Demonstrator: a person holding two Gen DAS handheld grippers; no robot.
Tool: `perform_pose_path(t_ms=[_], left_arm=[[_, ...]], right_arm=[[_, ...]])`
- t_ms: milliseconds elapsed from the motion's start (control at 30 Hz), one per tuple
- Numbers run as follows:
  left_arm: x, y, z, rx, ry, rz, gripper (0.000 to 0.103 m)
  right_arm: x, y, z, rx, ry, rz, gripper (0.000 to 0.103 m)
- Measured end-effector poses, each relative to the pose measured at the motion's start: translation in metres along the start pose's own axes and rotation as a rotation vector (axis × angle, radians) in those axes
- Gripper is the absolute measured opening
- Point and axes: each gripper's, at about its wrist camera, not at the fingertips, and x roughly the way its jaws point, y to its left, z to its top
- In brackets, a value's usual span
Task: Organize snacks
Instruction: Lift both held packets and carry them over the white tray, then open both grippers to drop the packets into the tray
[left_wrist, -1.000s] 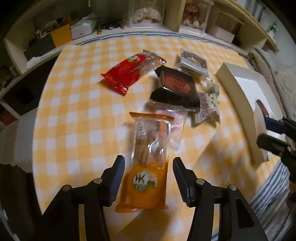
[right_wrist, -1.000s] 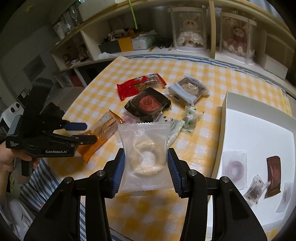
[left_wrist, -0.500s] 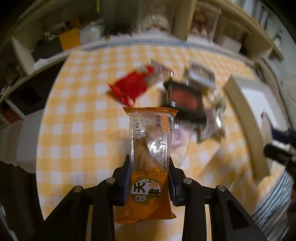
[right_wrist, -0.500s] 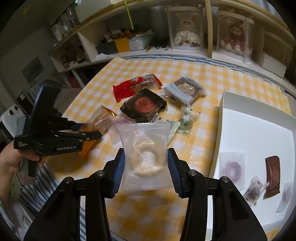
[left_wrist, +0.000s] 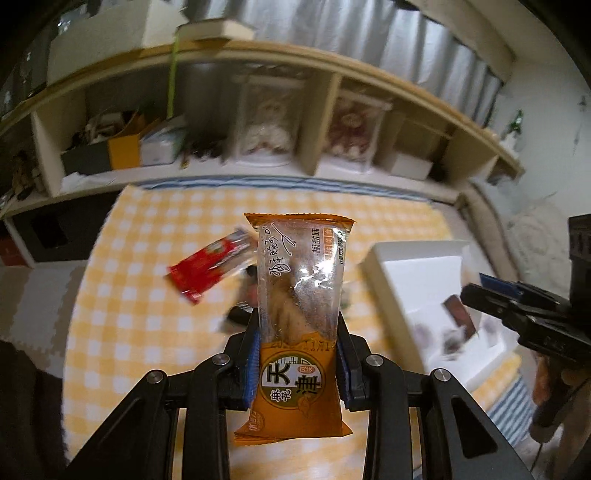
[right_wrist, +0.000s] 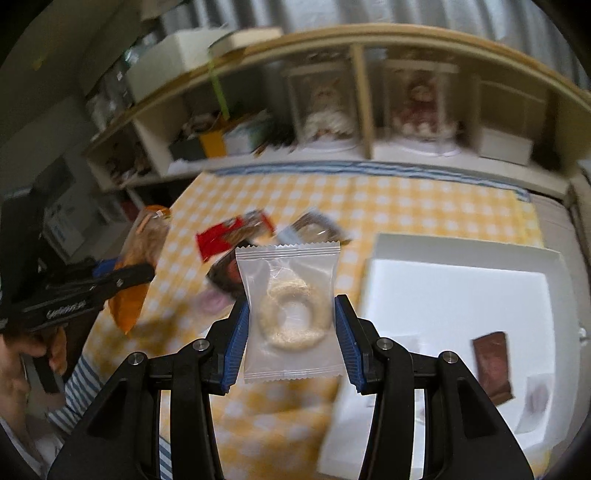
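Both grippers: black frames, silver screws, blue finger pads. Left hand bare skin; blue-white striped sleeve.

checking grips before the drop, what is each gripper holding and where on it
Left gripper: orange-and-clear twisted-cracker packet, pinched across its lower half. Right gripper: clear plastic packet with a pale ring-shaped snack, pinched at its side edges.

A tabletop under a yellow-and-white checked cloth stands before a long cream shelf unit with open cubbies holding boxes and two clear doll cases, with pleated grey curtains above.
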Motion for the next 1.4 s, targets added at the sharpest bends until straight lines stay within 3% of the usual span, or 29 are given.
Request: perform_pose_path(t_ms=[367, 533, 733, 1067, 1267, 1400], left_arm=[[0.019, -0.079, 0.018, 0.035, 0.007, -0.169, 0.033], [0.062, -0.113, 0.030, 0.046, 0.051, -0.203, 0.033], [0.135, -0.139, 0.050, -0.038, 0.141, -0.224, 0.033], [0.257, -0.185, 0.083, -0.052, 0.250, -0.215, 0.033], [0.309, -0.199, 0.093, 0.006, 0.279, -0.144, 0.034], [0.326, -0.205, 0.091, 0.039, 0.281, -0.131, 0.043]], right_arm=[[-0.057, -0.070, -0.006, 0.082, -0.047, -0.118, 0.046], [-0.071, -0.108, -0.019, 0.095, -0.026, -0.192, 0.046], [-0.070, -0.163, -0.024, 0.154, 0.001, -0.229, 0.046], [-0.047, -0.236, -0.014, 0.194, 0.093, -0.275, 0.047], [-0.021, -0.263, -0.008, 0.234, 0.146, -0.254, 0.047], [-0.010, -0.274, -0.008, 0.261, 0.154, -0.242, 0.047]])
